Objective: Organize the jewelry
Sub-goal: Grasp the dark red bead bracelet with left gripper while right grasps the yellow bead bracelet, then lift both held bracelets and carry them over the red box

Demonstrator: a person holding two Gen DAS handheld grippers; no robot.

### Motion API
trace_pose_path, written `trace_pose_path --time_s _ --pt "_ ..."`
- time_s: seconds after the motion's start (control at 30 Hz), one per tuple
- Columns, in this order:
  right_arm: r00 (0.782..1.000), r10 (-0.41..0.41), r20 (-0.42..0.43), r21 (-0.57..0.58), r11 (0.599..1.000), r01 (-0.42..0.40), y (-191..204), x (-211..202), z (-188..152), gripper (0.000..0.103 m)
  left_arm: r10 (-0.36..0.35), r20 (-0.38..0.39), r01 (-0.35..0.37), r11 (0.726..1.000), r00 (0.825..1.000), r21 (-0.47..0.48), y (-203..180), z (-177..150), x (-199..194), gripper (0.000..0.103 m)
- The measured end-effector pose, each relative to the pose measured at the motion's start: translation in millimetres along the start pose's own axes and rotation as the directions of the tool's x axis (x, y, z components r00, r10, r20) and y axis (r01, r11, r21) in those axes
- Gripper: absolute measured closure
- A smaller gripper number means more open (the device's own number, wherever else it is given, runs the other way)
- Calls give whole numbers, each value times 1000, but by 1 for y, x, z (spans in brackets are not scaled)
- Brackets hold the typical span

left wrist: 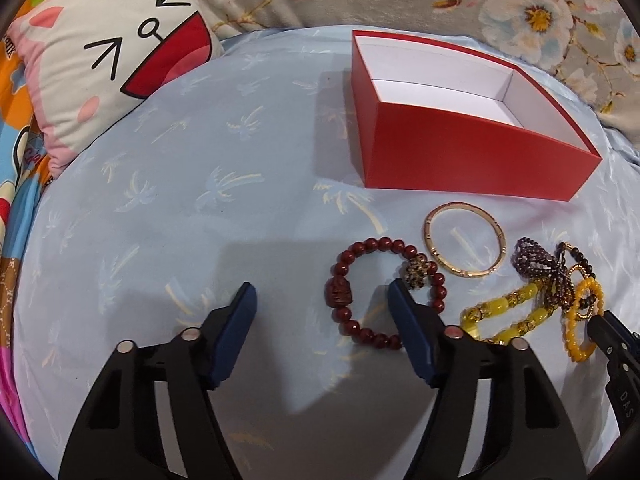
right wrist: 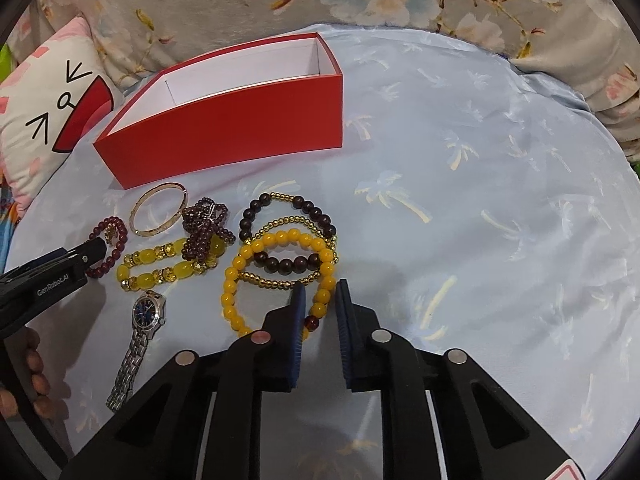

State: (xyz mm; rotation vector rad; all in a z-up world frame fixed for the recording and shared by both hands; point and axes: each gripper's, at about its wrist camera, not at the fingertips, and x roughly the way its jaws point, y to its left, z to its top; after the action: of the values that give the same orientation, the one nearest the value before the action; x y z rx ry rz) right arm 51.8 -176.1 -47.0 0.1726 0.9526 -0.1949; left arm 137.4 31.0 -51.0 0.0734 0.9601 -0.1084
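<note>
- The cartoon-face pillow (left wrist: 108, 64) lay at the far left on the pale blue palm-print sheet (left wrist: 200, 184), well apart from the jewelry.
- The left gripper (left wrist: 322, 300) stood spread wide and held nothing; its right-hand finger (left wrist: 412, 332) overlapped the dark red bead bracelet (left wrist: 352, 280), whether touching it I could not tell.
- That bracelet, with its carved bead, looked light and floppy on elastic; round beads would likely roll under the pads, so a pinch across the strand beside the big bead seemed safest.
- The red open box (right wrist: 224, 132), white inside and showing nothing in it, sat just beyond the pile, its front wall near the gold bangle (right wrist: 160, 209).
- The bangle looked rigid, thin and slick; I judged it best taken across the rim, since it lay flat on soft cloth.
- The steel wristwatch (right wrist: 148, 312) lay nearest the left gripper's side, probably the heaviest piece, with a limp link band (right wrist: 126, 372); the case would give the firmer hold.
- The chunky yellow bracelet (right wrist: 172, 266) lay touching the bunched purple bead strand (right wrist: 206, 226), which could drag along if either were lifted.
- The orange-yellow bead bracelet (right wrist: 280, 276) overlapped a dark-brown-and-gold bead bracelet (right wrist: 288, 228), so they might tangle.
- The right gripper (right wrist: 320, 290) was narrowly parted, its fingers straddling the orange-yellow bracelet's near arc without visibly pinching it; a bead there seemed the natural spot to close on.
</note>
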Motion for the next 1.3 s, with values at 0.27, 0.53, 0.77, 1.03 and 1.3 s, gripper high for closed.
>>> trace_pose_path --time_s 0.27,0.53,0.77,1.03,1.3 --pt "1000 14 -7 4 1000 -14 -3 0 0 96 -64 0 64 998 998 8 -4 0 -6 90" --pt "1000 23 13 21 1000 -24 -8 -16 -4 96 -138 4 138 990 990 -6 -1 -8 -28 91" --pt "997 48 52 19 999 -49 -10 -45 -8 96 -184 47 183 983 982 17 -5 -11 -66 91" --pt "991 83 106 13 996 -84 -9 -76 -7 96 -238 93 235 971 967 47 -13 -7 -107 96" --pt "985 98 145 7 995 -101 -10 -93 0 96 -280 149 269 959 948 93 -21 4 -138 96"
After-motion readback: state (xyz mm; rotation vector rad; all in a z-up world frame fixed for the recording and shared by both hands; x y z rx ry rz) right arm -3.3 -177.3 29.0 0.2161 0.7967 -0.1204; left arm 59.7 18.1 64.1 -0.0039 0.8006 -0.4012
